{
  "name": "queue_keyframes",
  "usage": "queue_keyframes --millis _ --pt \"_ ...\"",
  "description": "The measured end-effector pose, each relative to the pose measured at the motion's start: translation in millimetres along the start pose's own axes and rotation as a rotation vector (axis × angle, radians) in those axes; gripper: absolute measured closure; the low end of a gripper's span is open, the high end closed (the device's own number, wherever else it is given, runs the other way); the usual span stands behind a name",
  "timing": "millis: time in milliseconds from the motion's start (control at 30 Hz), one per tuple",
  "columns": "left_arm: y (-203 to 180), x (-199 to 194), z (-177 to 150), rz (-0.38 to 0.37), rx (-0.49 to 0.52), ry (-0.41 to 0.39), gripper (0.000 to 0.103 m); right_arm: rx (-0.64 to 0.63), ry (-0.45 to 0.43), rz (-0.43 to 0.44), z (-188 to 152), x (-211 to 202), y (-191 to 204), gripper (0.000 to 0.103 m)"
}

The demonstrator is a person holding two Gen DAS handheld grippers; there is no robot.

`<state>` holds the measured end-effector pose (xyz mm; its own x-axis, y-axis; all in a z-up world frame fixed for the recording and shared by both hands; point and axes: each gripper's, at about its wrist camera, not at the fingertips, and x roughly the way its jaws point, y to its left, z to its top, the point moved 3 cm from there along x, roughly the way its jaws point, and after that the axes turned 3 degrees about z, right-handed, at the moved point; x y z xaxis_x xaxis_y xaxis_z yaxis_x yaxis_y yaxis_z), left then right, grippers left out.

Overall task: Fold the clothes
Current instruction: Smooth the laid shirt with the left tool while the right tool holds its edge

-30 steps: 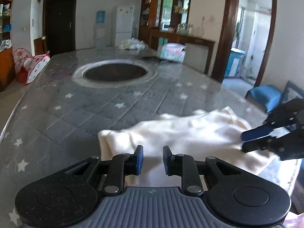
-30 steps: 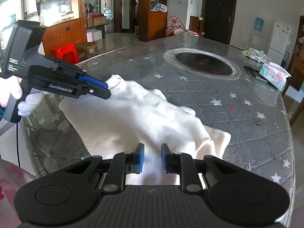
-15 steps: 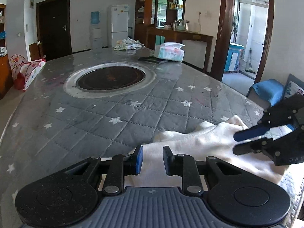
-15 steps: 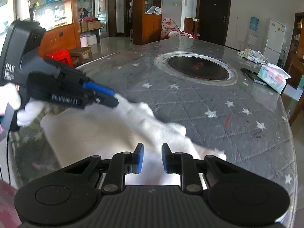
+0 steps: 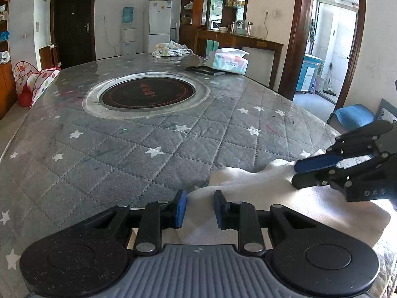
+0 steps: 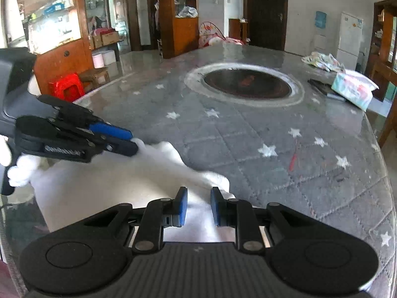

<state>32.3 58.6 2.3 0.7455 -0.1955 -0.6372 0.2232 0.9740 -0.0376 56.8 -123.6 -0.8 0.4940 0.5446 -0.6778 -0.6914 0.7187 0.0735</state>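
A white garment [image 5: 285, 198] [image 6: 111, 181] lies bunched at the near edge of the grey star-quilted table [image 5: 124, 154] [image 6: 273, 173]. My left gripper [image 5: 198, 198] has a fold of it filling the gap between its blue pads, and its jaws are opening slightly. From the right wrist view, the left gripper [image 6: 132, 141] pinches the garment's far left corner, held by a white-gloved hand [image 6: 19, 171]. My right gripper [image 6: 198, 195] is shut on the garment's right edge. In the left wrist view the right gripper [image 5: 296, 173] grips that corner.
A round dark hotplate [image 5: 147, 93] [image 6: 247, 83] is set in the table's middle. At the far end are a tissue pack [image 5: 230, 60] [image 6: 352, 89], a flat black item [image 5: 204, 70] and a crumpled patterned cloth [image 5: 171, 49] [image 6: 322, 60]. Cabinets, a fridge and doorways surround the table.
Both grippers drew back toward the near table edge, dragging the garment along. It now lies shorter and more bunched, with more bare quilt showing ahead of it.
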Motion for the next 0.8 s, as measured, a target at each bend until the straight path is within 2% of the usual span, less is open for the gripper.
queue_keyframes --millis 167,267,400,533,600,733,800 --pt "-2.8 -6.3 1.4 0.014 0.003 -0.003 0.073 -0.004 -0.023 -0.004 2.7 -7.3 5.0 0.083" --pt "-5.4 -15.2 2.6 0.025 0.004 -0.015 0.07 -0.013 -0.037 -0.014 2.2 -16.0 9.8 0.079" --pt "-8.8 -30.1 2.5 0.047 0.002 -0.034 0.059 -0.012 -0.058 -0.027 -2.3 -32.7 18.6 0.077" --pt "-11.5 -48.4 -0.9 0.065 -0.003 -0.054 0.055 -0.022 -0.072 -0.031 -8.8 -49.8 31.9 0.075" --pt "-11.7 -57.6 -3.2 0.075 -0.01 -0.062 0.053 -0.032 -0.079 -0.033 -12.7 -57.8 40.5 0.068" --pt "-10.8 -76.9 -10.4 0.097 -0.018 -0.077 0.048 -0.046 -0.097 -0.024 -19.4 -69.0 56.5 0.066" --pt "-9.8 -85.1 -14.7 0.113 -0.024 -0.084 0.047 -0.052 -0.107 -0.018 -22.7 -74.1 64.1 0.061"
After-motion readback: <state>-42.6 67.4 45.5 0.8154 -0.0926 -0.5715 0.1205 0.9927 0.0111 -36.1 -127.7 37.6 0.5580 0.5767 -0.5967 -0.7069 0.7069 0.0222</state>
